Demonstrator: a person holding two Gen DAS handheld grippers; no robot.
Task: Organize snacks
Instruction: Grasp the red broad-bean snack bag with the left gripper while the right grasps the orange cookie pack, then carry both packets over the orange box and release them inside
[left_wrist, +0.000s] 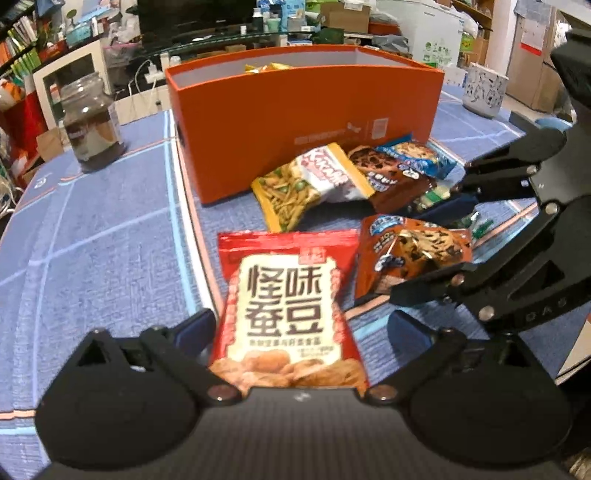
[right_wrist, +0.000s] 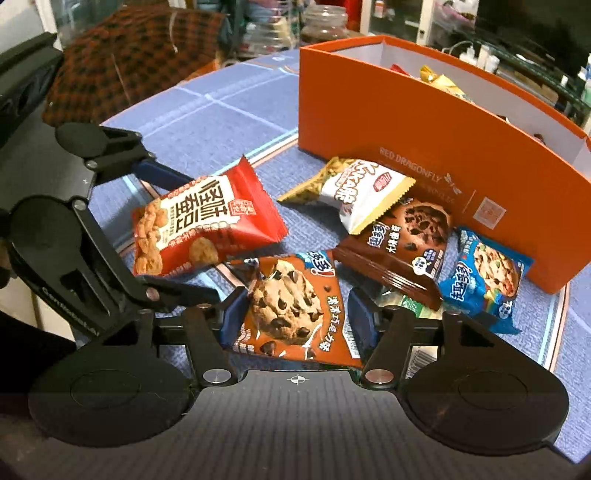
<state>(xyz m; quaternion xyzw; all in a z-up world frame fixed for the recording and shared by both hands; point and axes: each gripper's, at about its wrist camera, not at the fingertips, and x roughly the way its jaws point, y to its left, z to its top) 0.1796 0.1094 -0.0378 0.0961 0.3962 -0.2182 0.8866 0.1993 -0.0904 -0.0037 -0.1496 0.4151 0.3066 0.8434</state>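
A red broad-bean packet (left_wrist: 288, 314) lies flat on the blue tablecloth between the wide-apart fingers of my left gripper (left_wrist: 301, 321), which is open; the right pad stands clear of it. My right gripper (right_wrist: 297, 312) is shut on a brown chocolate-chip cookie packet (right_wrist: 291, 306), with a blue pad against each side edge. In the left wrist view the right gripper (left_wrist: 424, 247) straddles that cookie packet (left_wrist: 413, 254). The right wrist view shows the left gripper (right_wrist: 184, 234) around the red packet (right_wrist: 207, 221). The orange box (left_wrist: 295, 110) stands behind, holding some snacks.
A yellow-and-white pea-stick packet (right_wrist: 362, 192), a dark brown cookie packet (right_wrist: 406, 240) and a blue cookie packet (right_wrist: 487, 273) lie against the orange box (right_wrist: 424, 147). A glass jar (left_wrist: 90, 122) stands at the left, a patterned pot (left_wrist: 484, 92) at the far right.
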